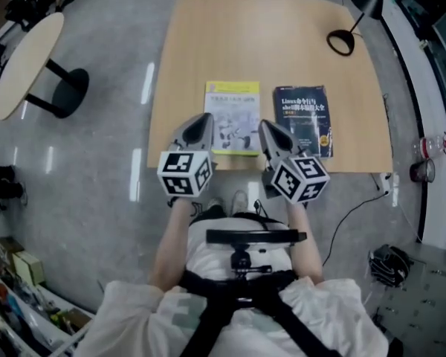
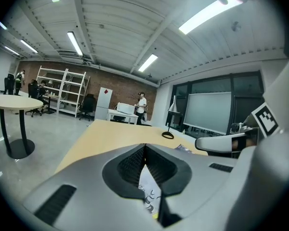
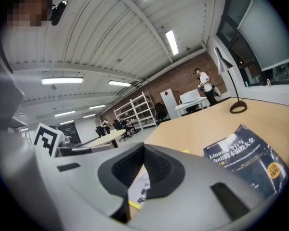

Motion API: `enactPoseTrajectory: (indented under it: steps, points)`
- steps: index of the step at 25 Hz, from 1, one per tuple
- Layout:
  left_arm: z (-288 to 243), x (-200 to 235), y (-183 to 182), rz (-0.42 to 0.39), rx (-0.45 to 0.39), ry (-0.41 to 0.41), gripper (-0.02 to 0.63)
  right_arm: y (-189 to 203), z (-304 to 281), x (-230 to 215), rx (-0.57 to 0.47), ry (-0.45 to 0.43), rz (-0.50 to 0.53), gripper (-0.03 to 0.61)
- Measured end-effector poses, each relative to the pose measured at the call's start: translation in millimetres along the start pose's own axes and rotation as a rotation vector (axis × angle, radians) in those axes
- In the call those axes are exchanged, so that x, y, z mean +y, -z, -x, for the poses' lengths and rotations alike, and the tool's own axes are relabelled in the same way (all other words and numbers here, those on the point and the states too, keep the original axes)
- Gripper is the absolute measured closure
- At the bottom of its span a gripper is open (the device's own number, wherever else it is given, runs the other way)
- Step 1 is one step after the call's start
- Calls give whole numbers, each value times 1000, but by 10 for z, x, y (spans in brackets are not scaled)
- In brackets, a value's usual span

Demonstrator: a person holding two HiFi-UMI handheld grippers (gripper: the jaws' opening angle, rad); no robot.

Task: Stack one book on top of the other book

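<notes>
Left gripper [image 1: 205,119], right gripper [image 1: 265,126] closed, empty (dark book [image 3: 245,162]: right gripper view, barely left's)

We see a black lamp base [image 1: 340,42] near the far right corner of the wooden table [image 1: 201,43]; a round side table [image 1: 26,64] stands off its left edge.

Person faces table [image 1: 201,43]. On near half, two books flat, side by side, apart: left book [image 1: 233,117], right book [image 1: 302,117]. Far right corner: lamp base [image 1: 340,42]. Over left book's left edge: left gripper [image 1: 205,117]. Over gap between books: right gripper [image 1: 264,125]. Well left, on floor: round table [image 1: 26,64].
</notes>
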State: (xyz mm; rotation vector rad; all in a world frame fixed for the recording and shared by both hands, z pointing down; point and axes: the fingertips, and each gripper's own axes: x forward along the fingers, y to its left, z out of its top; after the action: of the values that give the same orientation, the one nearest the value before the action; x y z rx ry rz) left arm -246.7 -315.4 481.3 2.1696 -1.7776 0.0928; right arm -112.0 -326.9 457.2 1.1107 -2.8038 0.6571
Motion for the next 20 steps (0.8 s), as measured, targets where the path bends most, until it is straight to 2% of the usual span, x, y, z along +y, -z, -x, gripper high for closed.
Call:
enactPoseTrajectory:
  steps: [3,7,13,15,17,20]
  points:
    - [-104,12,250,34,47,-17,603,242,-91,-151,76,22,-7,575]
    - [-313,89,554,81,107,-25,603,494,-262,-350,123,72,-13,575]
    - [-474,213,954,41,220,-66,603,941,-408,-520,228,106,-61,575]
    - [-527,262,1076,66,244,-79,603,1094,-469,-579,282,120,-65,575]
    - [-541,291,1252,86,300,-94,603,1270,-517,-623,340,136,-88,575]
    - [-522,292,1506,70,403,-101,603,1473,-555,-643,410,150,-88,575]
